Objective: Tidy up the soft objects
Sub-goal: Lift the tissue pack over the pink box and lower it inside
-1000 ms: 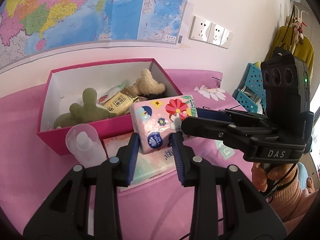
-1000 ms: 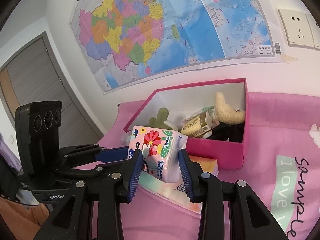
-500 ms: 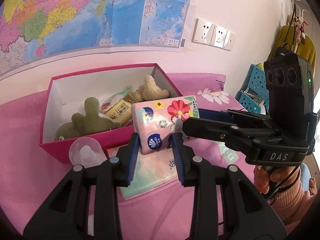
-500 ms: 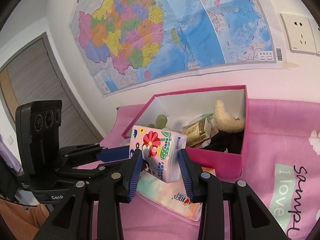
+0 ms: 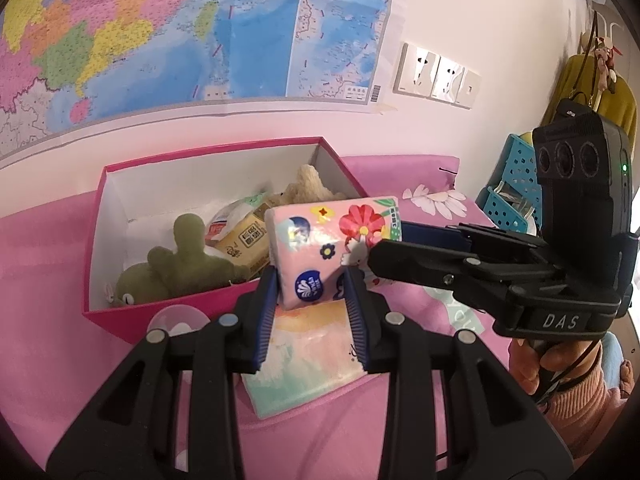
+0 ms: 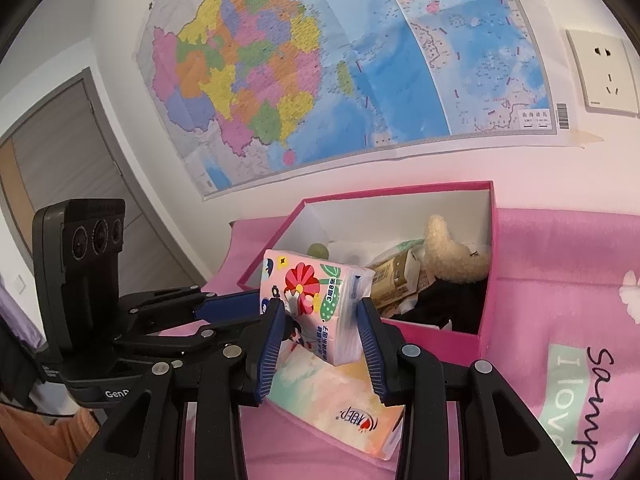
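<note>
Between the black left gripper's (image 5: 312,304) blue pads sits a pink tissue pack (image 5: 328,248) patterned with red and navy flowers. Beyond it, a magenta box (image 5: 224,300), white inside, holds an olive-green plush (image 5: 180,264) and a cream plush (image 5: 308,184).

wall map (image 6: 344,64): large, many-coloured, taped flat to white wall above far edge of bed
sockets (image 5: 436,76): white plates in a row on wall, right of map's lower corner
door (image 6: 52,152): grey, at left in right wrist view
pink cover (image 6: 560,272): spread over bed, printed with white flowers and black lettering
blue baskets (image 5: 508,184): perforated plastic, stacked past right edge of bed
yellow garment (image 5: 592,92): hanging on wall above baskets
</note>
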`<state>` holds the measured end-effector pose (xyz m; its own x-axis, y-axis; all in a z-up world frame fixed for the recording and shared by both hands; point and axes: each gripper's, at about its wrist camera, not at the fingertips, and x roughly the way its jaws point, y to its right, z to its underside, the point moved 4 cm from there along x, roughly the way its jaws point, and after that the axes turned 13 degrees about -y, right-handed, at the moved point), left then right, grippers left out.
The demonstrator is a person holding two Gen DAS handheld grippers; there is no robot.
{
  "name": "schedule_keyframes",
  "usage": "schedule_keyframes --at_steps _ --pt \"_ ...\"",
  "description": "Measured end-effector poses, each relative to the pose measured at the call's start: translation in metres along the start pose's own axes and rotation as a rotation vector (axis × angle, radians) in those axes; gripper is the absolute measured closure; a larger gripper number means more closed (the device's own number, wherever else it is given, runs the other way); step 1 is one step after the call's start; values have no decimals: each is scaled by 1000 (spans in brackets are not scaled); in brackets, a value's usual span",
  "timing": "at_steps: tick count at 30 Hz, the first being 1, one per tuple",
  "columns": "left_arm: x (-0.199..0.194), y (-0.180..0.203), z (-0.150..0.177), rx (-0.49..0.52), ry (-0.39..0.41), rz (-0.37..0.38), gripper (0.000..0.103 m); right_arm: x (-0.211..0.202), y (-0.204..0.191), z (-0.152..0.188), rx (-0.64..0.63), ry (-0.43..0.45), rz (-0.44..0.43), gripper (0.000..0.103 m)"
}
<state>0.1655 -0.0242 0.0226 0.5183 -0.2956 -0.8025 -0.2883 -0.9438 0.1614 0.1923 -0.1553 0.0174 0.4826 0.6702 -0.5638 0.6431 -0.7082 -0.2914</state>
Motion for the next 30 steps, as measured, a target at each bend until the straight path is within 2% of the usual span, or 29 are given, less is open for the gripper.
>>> schedule_keyframes --at_steps 30 --pt "19 -6 -25 -17 -33 -33 67 14 20 -22 35 9 13 65"
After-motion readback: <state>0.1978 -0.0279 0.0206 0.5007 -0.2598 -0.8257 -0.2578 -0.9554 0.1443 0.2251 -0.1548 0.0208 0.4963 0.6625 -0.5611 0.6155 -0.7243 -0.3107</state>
